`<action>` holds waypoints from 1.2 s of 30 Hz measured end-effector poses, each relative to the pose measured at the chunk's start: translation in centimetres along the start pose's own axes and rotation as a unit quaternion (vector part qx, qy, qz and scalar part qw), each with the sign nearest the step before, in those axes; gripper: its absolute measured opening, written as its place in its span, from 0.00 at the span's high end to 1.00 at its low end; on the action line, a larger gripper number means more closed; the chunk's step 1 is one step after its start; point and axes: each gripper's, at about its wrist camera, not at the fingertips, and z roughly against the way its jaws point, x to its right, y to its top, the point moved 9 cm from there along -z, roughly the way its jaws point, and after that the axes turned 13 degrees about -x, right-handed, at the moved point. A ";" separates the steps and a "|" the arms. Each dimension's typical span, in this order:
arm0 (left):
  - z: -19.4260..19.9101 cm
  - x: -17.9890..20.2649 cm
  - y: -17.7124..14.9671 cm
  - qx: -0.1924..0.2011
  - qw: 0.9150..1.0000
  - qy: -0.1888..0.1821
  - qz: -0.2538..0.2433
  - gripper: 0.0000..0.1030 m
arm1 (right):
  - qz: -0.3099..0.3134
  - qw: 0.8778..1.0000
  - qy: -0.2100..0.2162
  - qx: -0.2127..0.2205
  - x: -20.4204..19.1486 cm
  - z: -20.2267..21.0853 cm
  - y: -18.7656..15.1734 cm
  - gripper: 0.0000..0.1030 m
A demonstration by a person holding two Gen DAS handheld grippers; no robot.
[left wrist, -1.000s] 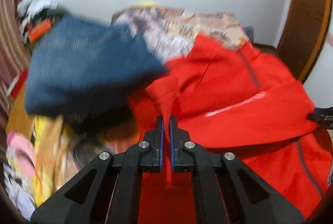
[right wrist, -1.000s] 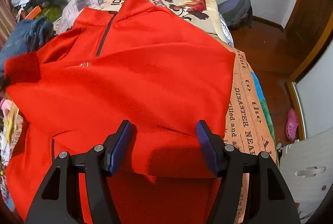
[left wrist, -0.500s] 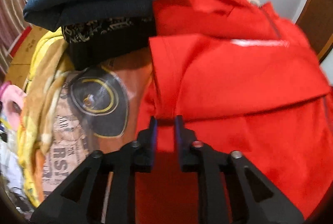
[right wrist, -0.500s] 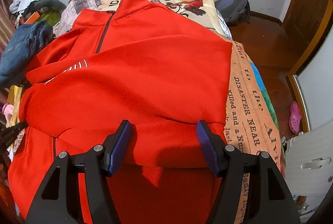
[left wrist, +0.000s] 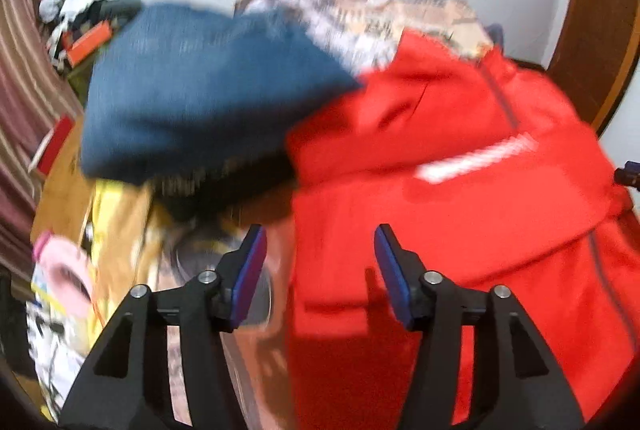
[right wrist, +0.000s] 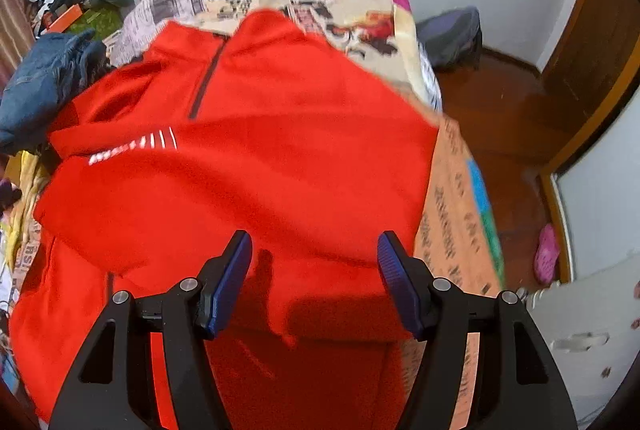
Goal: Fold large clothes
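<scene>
Item: red zip-neck top (right wrist: 256,166), large, laid flat on a bed (right wrist: 456,190) with a newspaper-print cover.

Orientation: long axis runs from the near edge of the bed to the far end; collar and short dark zip (right wrist: 202,86) point away, toward the white wall. Left sleeve folded across the chest, its white striped mark (left wrist: 476,160) facing up.

Left of the top: a folded blue denim garment (left wrist: 200,102) lying on a black garment with yellow cloth below; its edge meets the red shoulder. Details lost to motion blur in the left wrist view.

Left gripper (left wrist: 318,262): fingers have just been opening and now stand well apart, pads clear of the cloth; they straddle the left edge of the top, gripping nothing.

Right gripper (right wrist: 314,270): fingers wide apart above the lower right part of the top, holding nothing.

Concealed: hem cut off behind both grippers; the right sleeve cannot be made out.
</scene>
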 end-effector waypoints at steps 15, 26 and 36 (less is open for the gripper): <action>0.8 8.3 13.6 0.059 0.994 -0.050 -0.072 0.34 | 0.008 0.995 0.023 0.099 -0.6 5.2 9.4 0.40; -8.8 10.0 19.0 -0.024 0.994 -0.104 -0.013 0.34 | 0.028 0.997 0.063 0.043 -2.3 -1.4 16.1 0.40; -15.9 10.4 21.8 -0.062 0.995 -0.070 0.018 0.34 | -0.011 0.995 0.097 -0.031 -2.1 -9.5 20.2 0.40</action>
